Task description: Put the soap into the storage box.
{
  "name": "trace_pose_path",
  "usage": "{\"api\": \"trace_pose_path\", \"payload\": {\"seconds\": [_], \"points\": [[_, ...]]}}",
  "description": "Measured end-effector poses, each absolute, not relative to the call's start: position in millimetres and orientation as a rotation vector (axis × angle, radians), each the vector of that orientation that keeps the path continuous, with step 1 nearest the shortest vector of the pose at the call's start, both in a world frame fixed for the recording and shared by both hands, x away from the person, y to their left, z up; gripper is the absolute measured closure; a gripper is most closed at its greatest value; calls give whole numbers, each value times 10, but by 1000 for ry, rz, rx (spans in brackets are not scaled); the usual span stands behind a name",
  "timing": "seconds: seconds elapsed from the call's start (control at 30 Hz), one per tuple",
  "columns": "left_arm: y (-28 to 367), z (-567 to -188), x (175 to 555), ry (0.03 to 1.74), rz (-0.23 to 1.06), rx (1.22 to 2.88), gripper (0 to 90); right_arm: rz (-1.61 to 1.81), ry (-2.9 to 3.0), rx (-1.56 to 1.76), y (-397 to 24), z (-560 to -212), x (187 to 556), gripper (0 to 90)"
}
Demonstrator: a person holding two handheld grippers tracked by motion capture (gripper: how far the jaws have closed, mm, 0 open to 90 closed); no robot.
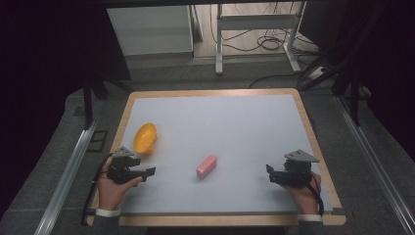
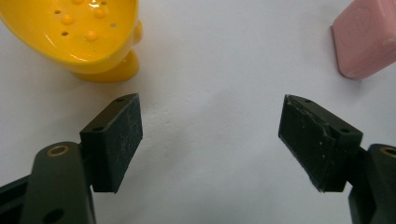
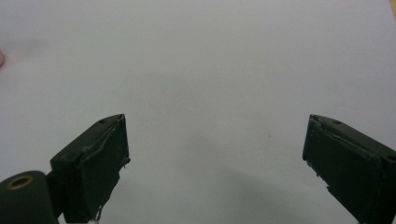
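Note:
A pink soap bar (image 1: 206, 166) lies near the middle of the white table top (image 1: 220, 127). A yellow perforated soap dish (image 1: 145, 138) stands at the left. My left gripper (image 1: 147, 172) rests on the table just below the dish, held in a hand, its jaws wide apart and empty. In the left gripper view the gripper (image 2: 210, 135) faces bare table, with the dish (image 2: 79, 32) at upper left and the soap (image 2: 366, 39) at upper right. My right gripper (image 1: 270, 174) sits at the right, open and empty; its own view has the gripper (image 3: 215, 154) over bare table.
The white top lies in a wooden frame (image 1: 313, 132). Metal rails (image 1: 68, 171) run along both sides. Beyond the far edge stand a white cabinet (image 1: 151, 29) and a desk frame with cables (image 1: 259, 34).

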State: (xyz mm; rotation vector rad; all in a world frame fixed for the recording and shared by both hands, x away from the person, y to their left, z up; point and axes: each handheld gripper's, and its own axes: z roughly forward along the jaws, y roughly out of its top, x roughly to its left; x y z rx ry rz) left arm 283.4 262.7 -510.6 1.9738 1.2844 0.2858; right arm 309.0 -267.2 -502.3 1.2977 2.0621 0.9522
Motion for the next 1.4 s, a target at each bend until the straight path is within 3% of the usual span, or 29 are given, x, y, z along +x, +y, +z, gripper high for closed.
{"api": "trace_pose_path", "payload": {"seconds": [0.43,0.83,1.4], "points": [[2588,-5065,2811,1273,295,1968,234,979,2006,1322,-2776,-4973,3034,92],[2757,-4992,2733,1305,435,1889,275,997,2028,1316,-2732,-5031,3027,94],[2544,-4853,2712,1297,364,1957,254,1025,2009,1259,-2733,-4984,3005,94]]}}
